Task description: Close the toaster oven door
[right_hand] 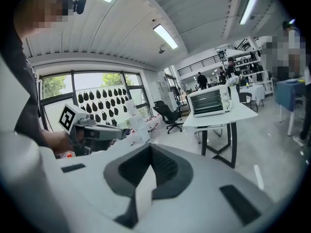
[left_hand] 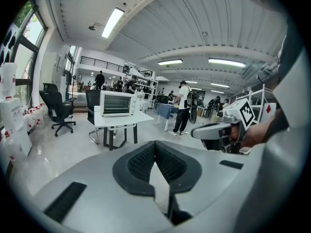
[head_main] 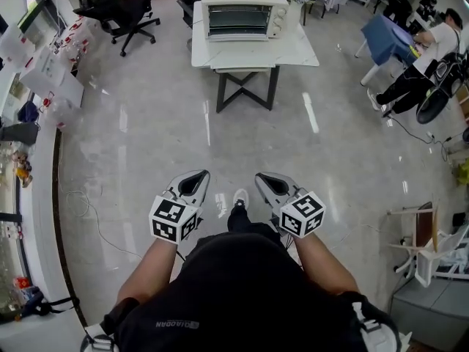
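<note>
Two closed, empty tools — left gripper point(head_main: 196, 178), right gripper point(head_main: 265, 178) — hang well apart from the toaster oven point(head_main: 245, 9) on its white table point(head_main: 300, 50); ceiling lights point(left_hand: 112, 22) appear only in the gripper views.

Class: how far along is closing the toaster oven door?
Nothing looks done. The toaster oven sits on the table far across the floor; its door's state is unclear from here. In hand: nothing, the left tool and right tool are shut and empty. Left: walk over, push the door closed.
</note>
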The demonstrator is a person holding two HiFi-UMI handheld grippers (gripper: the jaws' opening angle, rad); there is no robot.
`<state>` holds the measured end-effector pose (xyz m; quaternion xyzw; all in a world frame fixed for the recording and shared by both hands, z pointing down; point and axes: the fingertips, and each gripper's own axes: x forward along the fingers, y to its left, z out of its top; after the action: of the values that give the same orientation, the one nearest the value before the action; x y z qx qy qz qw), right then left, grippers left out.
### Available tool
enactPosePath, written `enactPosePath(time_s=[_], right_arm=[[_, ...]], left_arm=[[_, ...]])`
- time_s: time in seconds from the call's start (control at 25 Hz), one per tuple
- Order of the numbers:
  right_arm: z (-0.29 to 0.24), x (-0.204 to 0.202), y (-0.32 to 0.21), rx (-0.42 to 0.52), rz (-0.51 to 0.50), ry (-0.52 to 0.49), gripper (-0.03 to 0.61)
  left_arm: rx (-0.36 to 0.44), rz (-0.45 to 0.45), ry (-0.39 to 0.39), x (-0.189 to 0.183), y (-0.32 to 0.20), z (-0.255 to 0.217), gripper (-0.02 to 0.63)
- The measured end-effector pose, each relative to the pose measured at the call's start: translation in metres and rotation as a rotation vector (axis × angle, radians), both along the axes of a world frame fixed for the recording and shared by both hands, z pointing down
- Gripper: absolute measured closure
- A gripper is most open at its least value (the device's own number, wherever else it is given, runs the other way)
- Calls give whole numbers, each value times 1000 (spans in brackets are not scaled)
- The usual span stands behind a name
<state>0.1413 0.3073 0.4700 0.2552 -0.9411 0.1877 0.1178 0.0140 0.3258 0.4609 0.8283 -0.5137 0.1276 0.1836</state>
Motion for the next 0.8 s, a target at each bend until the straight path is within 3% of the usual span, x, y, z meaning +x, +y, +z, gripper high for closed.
enactPosePath(time_s=[0.44,0.8], right_arm=[[-21,6,-140,9,15,-77,577],[-13,8,-208,1,-23,-95,577]], left_arm=[[46,-8,-68,2,-139,-41,611],[8,-3,-87,17,-204,-22,611]])
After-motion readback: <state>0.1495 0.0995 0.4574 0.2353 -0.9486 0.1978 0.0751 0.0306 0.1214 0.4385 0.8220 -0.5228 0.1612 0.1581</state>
